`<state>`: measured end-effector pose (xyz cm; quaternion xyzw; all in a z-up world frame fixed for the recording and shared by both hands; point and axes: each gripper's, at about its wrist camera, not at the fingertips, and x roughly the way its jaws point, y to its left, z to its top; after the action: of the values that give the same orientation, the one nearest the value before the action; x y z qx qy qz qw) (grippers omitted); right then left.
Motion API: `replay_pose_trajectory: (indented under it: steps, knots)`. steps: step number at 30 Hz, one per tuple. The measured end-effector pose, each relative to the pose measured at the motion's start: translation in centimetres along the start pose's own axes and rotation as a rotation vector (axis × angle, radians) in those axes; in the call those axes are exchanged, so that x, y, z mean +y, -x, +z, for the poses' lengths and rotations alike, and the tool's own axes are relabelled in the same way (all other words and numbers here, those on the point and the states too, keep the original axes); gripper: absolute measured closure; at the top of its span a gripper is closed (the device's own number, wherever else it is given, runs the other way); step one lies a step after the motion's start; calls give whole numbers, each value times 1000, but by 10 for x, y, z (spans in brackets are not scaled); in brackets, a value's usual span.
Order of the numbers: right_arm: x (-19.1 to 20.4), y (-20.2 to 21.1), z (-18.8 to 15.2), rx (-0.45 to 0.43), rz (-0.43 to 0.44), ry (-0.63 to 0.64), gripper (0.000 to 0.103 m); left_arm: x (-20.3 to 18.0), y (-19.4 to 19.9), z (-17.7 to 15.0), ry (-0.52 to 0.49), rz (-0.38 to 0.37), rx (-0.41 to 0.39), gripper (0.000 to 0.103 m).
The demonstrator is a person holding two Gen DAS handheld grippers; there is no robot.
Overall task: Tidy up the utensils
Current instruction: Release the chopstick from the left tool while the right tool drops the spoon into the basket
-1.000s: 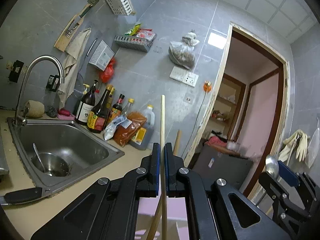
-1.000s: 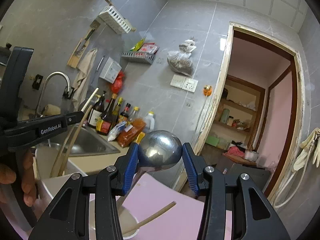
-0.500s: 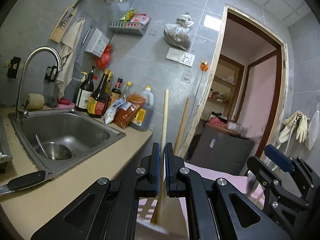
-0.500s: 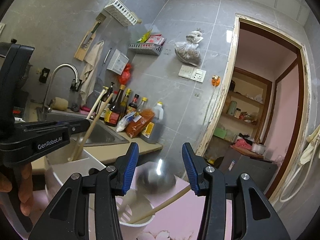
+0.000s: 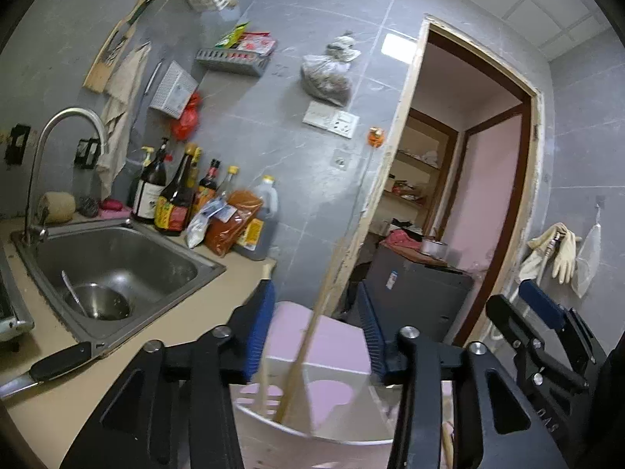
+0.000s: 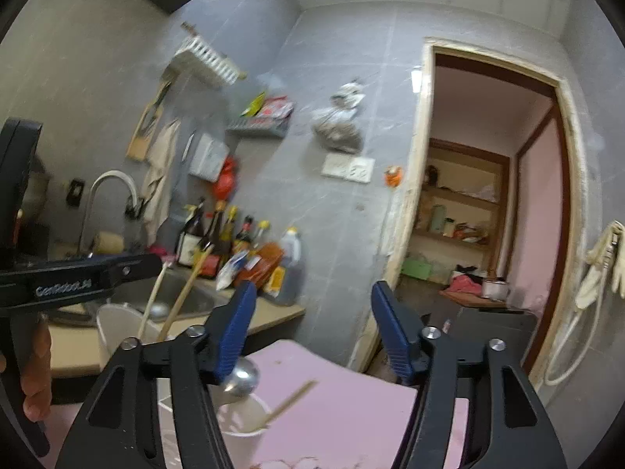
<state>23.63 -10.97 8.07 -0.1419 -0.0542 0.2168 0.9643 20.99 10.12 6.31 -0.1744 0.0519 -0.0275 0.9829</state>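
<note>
Both grippers stand with their jaws spread wide and nothing between the blue pads. The left gripper (image 5: 316, 324) hovers over a white slotted holder (image 5: 312, 430) that sits at the near edge of the beige counter (image 5: 78, 402); two wooden chopsticks (image 5: 308, 336) stand in that holder, leaning, the longer one tilted up toward the right and passing through the open gap without touching either pad. The right gripper (image 6: 312, 328) hangs above a white cup (image 6: 242, 418) on a pink surface (image 6: 351, 402); a metal spoon (image 6: 240, 377) rests bowl-up in the cup just beside the left pad, and a single wooden chopstick (image 6: 289, 400) leans out of the cup toward the right. In the right wrist view the chopsticks in the holder (image 6: 117, 332) show to the far left, under the black body of the other tool. Farther left on the counter lies a steel sink (image 5: 113, 269) with a small bowl in it, and sauce bottles (image 5: 175, 195) line the wall behind
</note>
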Motion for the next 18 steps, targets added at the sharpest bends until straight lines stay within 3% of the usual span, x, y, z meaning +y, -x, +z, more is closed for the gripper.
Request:
replay_pose_trajectory:
  steps: [6, 8, 14, 18]
  knots:
    - [-35, 31, 8, -30, -91, -49, 24, -32, 7, 5, -58, -52, 1, 42]
    - [-48, 41, 9, -31, -114, -59, 18, -46, 8, 3, -79, -72, 1, 30]
    - [-79, 71, 3, -18, -182, -69, 0, -82, 10, -7, -131, -148, 15, 12]
    - [-96, 87, -6, 16, -217, -72, 0, -102, 9, -17, -145, -200, 41, 7]
